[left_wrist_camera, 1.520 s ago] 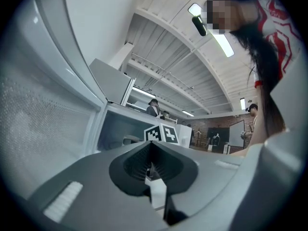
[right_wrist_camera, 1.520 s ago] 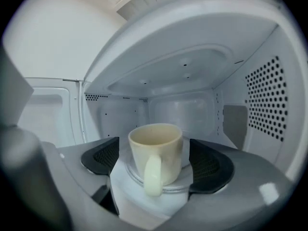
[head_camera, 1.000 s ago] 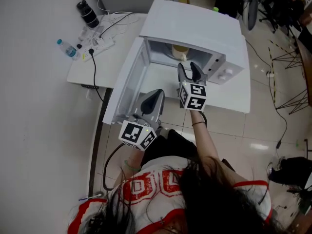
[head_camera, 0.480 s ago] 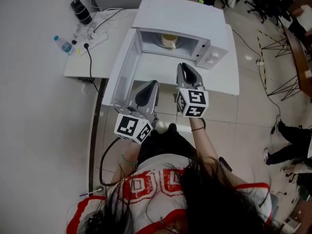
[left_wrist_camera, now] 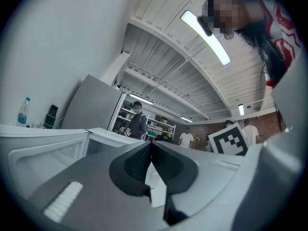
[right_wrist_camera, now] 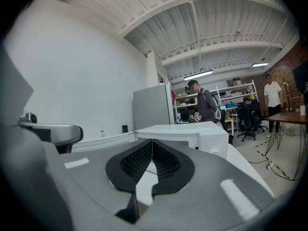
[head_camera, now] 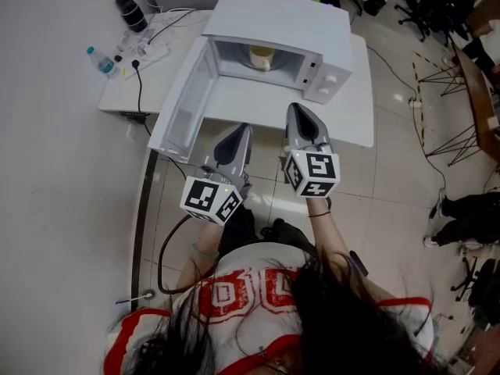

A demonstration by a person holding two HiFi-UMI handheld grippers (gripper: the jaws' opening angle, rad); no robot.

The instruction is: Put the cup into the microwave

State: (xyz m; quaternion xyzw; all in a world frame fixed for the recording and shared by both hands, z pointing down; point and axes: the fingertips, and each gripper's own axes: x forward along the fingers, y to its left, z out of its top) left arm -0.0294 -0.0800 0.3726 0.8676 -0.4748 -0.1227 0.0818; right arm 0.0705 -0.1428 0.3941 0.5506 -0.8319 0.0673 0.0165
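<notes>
A pale cup (head_camera: 260, 55) stands inside the white microwave (head_camera: 273, 18), whose door (head_camera: 183, 100) hangs open to the left. Both grippers are held in front of the white table (head_camera: 355, 127), well away from the oven's opening. My left gripper (head_camera: 234, 133) is shut with nothing between its pads (left_wrist_camera: 151, 146). To its right, my right gripper (head_camera: 301, 112) is also shut and empty (right_wrist_camera: 152, 142). In the right gripper view the microwave (right_wrist_camera: 192, 131) lies straight ahead beyond the jaws.
A water bottle (head_camera: 100, 59), a black cylinder (head_camera: 130, 10) and a power strip with cables (head_camera: 148, 49) sit at the table's far left. A cable hangs off the table's left edge. Chairs and standing people are in the room behind.
Both grippers have drawn back from the microwave toward the person. The right gripper's jaws, open near the cup before, have closed empty. The cup has stayed inside.
</notes>
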